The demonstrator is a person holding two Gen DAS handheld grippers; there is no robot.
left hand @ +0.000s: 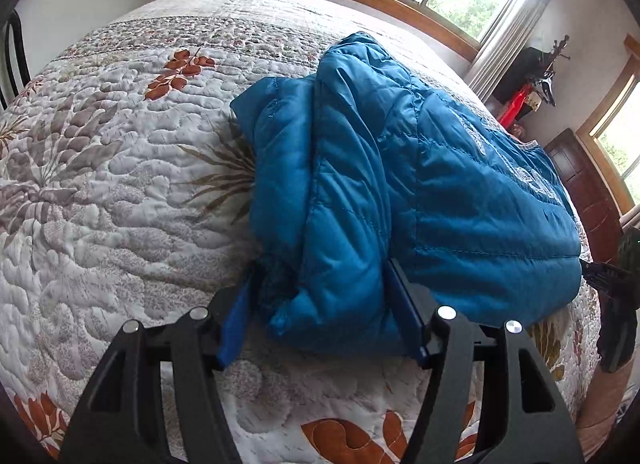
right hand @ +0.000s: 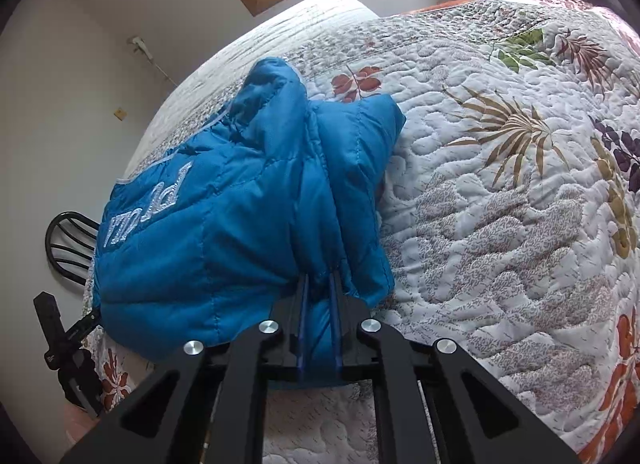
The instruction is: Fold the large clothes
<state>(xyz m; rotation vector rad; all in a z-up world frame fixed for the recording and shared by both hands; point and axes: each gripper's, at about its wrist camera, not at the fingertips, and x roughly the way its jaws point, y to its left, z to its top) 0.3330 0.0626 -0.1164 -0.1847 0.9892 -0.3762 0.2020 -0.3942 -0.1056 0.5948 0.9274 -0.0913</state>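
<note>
Silver lettering (right hand: 148, 203) on the blue jacket (right hand: 224, 223) is too creased to read.

Left tongs (left hand: 324, 304) agape around blue puffer jacket (left hand: 400, 183) on floral quilt (left hand: 120, 183).

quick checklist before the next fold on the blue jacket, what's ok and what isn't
1. Right tool pinching the near edge of the blue jacket: ok, fingers shut on fabric.
2. Left tool gripping: not ok, its fingers stand wide with a bunched sleeve between them, not pressed.
3. Jacket lying on the quilt: ok.
4. Sleeves tucked in: ok on both sides, puffy.
5. Free quilt beyond the jacket for folding over: ok.
6. Underside lying smooth: cannot tell.
</note>
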